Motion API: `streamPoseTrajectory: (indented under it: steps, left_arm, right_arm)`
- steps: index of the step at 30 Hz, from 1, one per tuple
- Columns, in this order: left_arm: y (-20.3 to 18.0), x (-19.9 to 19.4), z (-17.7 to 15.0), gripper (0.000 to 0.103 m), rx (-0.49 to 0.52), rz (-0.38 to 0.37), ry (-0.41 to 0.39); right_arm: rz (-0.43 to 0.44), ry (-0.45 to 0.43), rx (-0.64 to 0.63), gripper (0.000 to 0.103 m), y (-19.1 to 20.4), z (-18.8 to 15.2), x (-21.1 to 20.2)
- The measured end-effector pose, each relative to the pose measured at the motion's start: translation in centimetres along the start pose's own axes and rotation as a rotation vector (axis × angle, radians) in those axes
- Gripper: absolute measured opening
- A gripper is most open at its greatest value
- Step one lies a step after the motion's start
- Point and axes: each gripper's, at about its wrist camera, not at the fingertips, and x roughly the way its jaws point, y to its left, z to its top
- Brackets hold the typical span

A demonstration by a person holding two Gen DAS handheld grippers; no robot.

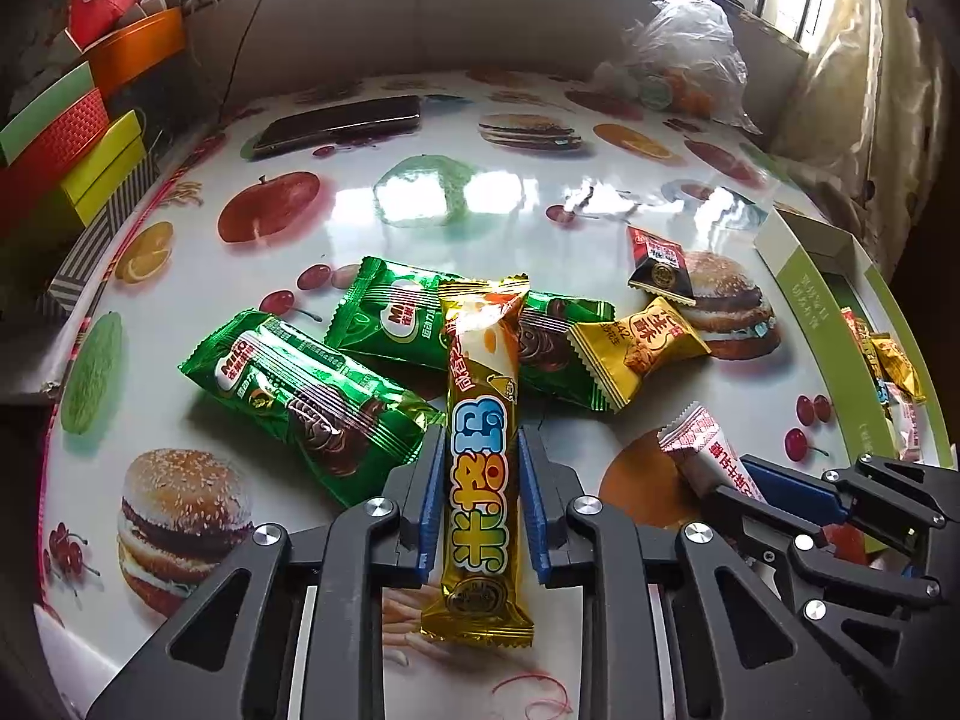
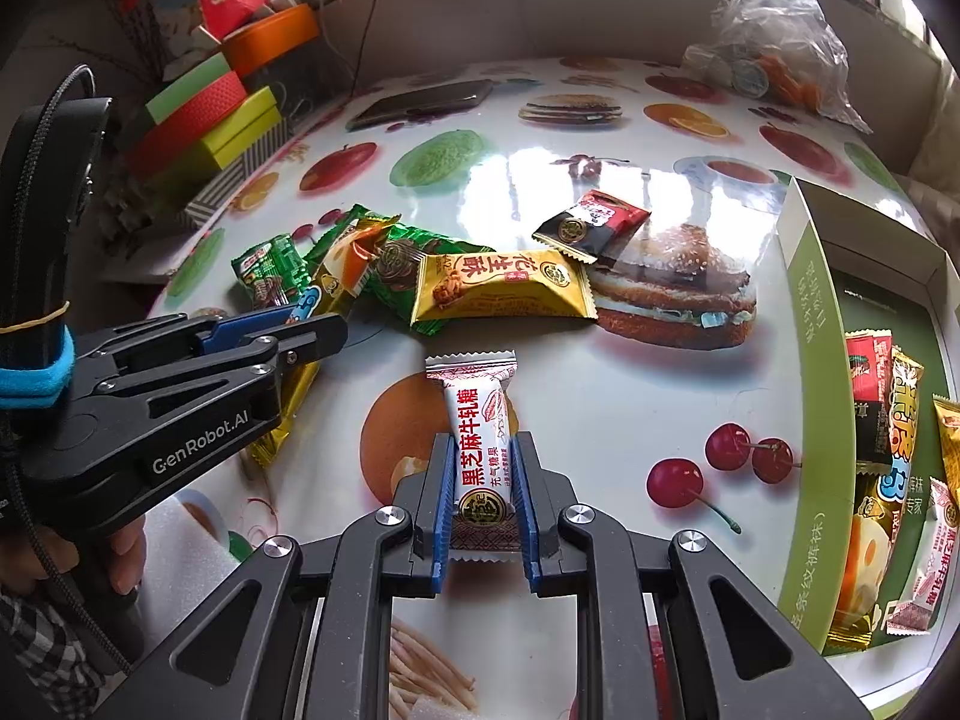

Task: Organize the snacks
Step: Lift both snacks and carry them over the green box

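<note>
Two claws [image 1: 480, 480] [image 2: 480, 492] clamp snacks—gold bar [image 1: 480, 450] (left).

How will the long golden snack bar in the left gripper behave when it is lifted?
The golden snack bar will probably stay fairly straight, since it looks firm and filled. Its glossy foil may slip between the left gripper pads. It looks light, so lifting should be easy.

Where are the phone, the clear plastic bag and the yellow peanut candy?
phone [image 1: 339, 123], left wrist view, screen middle.
clear plastic bag [image 2: 774, 36], right wrist view, crinkled middle.
yellow peanut candy [image 2: 504, 287], right wrist view, wrapper front.
</note>
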Motion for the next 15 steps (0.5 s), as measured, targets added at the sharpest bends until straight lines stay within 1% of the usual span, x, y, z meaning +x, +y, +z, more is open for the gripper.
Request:
streamPoseTrajectory:
  steps: [15]
  left_arm:
    - [0.2,-1.2,-0.2,0.024,-0.004,-0.001,-0.023]
  right_arm:
    - [-0.015,-0.021,-0.006,0.018,0.4,0.2,-0.6]
